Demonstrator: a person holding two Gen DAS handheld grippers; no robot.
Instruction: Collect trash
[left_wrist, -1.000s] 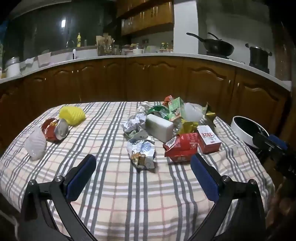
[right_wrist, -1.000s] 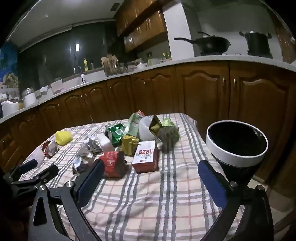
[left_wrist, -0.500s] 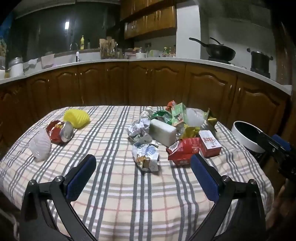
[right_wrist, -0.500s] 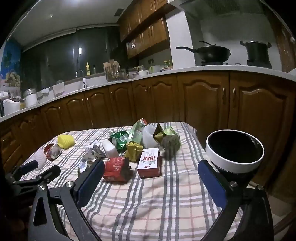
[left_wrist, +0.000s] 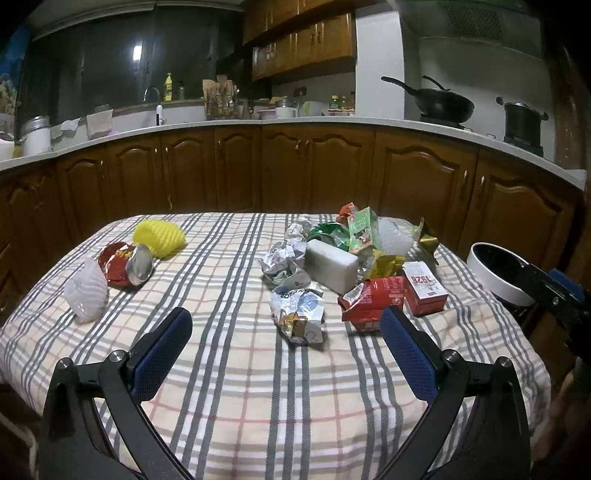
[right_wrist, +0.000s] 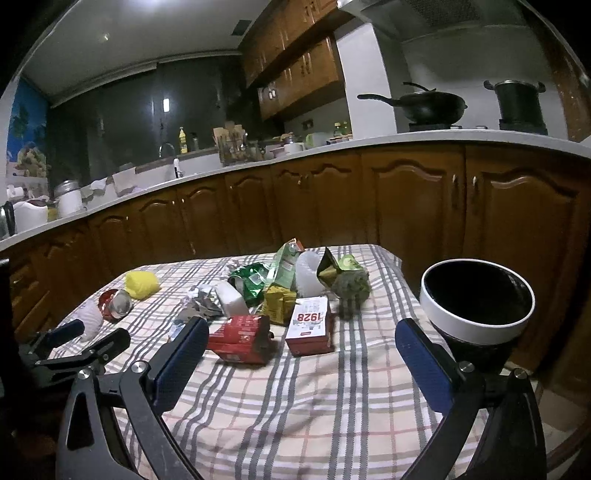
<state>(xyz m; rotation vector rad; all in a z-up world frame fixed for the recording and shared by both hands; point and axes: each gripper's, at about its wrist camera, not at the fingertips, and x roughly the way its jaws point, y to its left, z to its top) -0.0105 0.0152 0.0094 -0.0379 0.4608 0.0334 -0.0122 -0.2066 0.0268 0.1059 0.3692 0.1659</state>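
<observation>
Trash lies on a plaid tablecloth (left_wrist: 229, 369). A heap right of centre holds a crumpled wrapper (left_wrist: 299, 314), a red carton (left_wrist: 369, 301) (right_wrist: 240, 338), a red "1928" box (left_wrist: 423, 282) (right_wrist: 308, 326), a white block (left_wrist: 330, 264) and green and yellow packets (right_wrist: 275, 280). Off to the left lie a yellow foam net (left_wrist: 159, 236), a crushed red can (left_wrist: 125, 262) and a white foam net (left_wrist: 86, 293). My left gripper (left_wrist: 286, 347) hangs open above the near table edge. Empty and open too, my right gripper (right_wrist: 301, 354) hovers near the red carton.
A black bin with a white rim (right_wrist: 476, 295) (left_wrist: 495, 273) stands just off the table's right side. Brown kitchen cabinets (left_wrist: 314, 170) under a white counter run behind the table. A wok (right_wrist: 432, 105) and a pot (right_wrist: 517, 99) stand on the stove.
Both cameras have tilted upward a little, so the table sits lower in both views. Neither gripper has taken hold of anything and the trash has not moved.
</observation>
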